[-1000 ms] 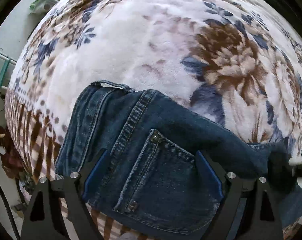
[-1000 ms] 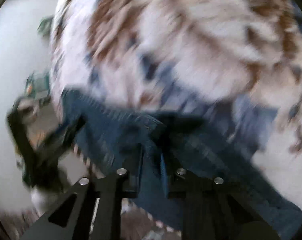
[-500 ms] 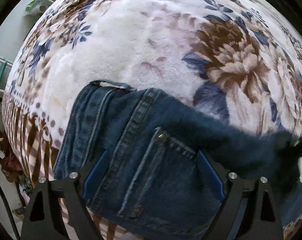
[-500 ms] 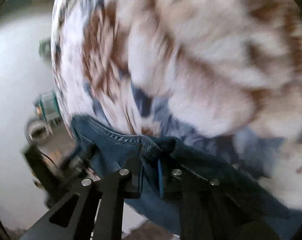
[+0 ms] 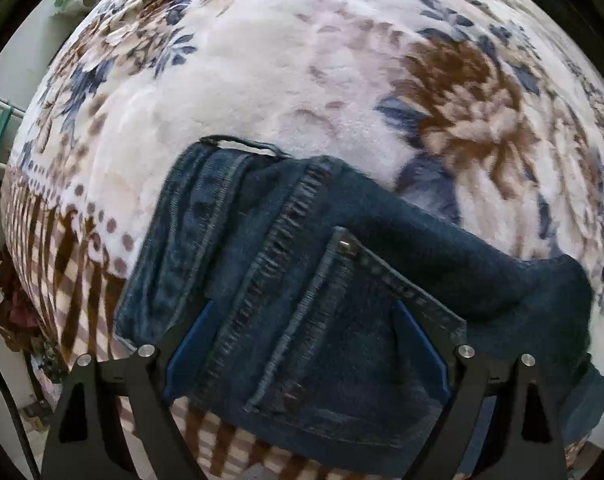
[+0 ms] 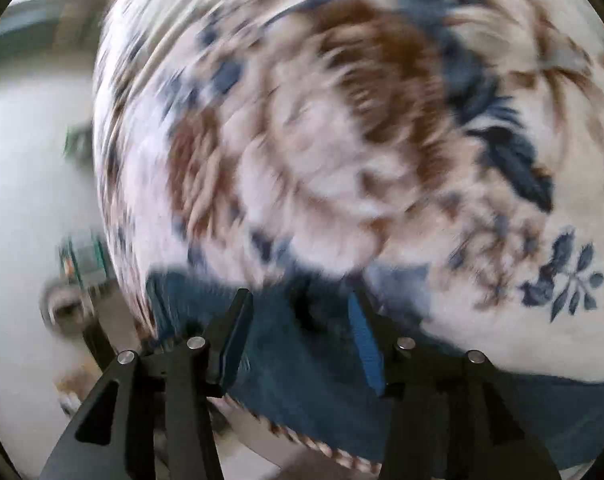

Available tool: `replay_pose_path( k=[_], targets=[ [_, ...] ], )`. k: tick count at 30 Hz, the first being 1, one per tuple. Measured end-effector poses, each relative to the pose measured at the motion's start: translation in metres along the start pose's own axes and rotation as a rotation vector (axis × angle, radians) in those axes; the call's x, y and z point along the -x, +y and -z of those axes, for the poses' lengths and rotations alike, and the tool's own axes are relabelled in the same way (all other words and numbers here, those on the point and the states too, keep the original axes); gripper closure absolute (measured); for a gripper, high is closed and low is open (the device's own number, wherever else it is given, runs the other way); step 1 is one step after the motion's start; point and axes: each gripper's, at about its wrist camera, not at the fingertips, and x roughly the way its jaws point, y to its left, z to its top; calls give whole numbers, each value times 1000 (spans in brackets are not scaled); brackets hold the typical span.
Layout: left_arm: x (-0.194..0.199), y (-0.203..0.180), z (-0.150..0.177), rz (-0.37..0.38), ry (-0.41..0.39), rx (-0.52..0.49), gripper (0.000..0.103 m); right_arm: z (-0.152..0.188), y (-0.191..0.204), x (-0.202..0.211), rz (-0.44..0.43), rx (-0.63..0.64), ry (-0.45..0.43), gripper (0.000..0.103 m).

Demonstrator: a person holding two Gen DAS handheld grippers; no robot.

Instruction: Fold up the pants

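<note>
With both grippers, left point(image 5: 305, 344) and right point(image 6: 298, 332), spread apart above the jeans point(image 5: 302, 300), I judge the fold laid; next, smoothing.

Soft daylight; right view motion-blurred; fisheye edges.

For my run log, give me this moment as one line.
dark blue denim jeans folded on floral fleece blanket | left gripper open over back pocket | right gripper open

Black jaws, blue pads point(image 5: 190, 344), silver screws point(image 6: 196, 343)
</note>
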Motion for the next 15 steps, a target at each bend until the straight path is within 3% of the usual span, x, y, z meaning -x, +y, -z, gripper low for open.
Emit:
replay_pose_path(
  k=[1, 3, 7, 9, 12, 15],
  targets=[
    [3, -3, 1, 9, -4, -3, 13, 5, 6, -2, 55, 67, 25, 43],
    [9, -15, 5, 11, -18, -33, 13, 11, 16, -16, 164, 147, 55, 40],
    [13, -40, 12, -5, -30, -100, 13, 34, 17, -55, 169, 237, 232, 40],
    [14, -48, 14, -3, -34, -116, 13, 55, 19, -67, 229, 320, 292, 40],
    [16, -53, 15, -13, -35, -127, 13, 74, 15, -66, 177, 335, 353, 40],
    [14, -57, 17, -23, -27, -125, 13, 64, 0, -46, 114, 253, 293, 40]
  ],
)
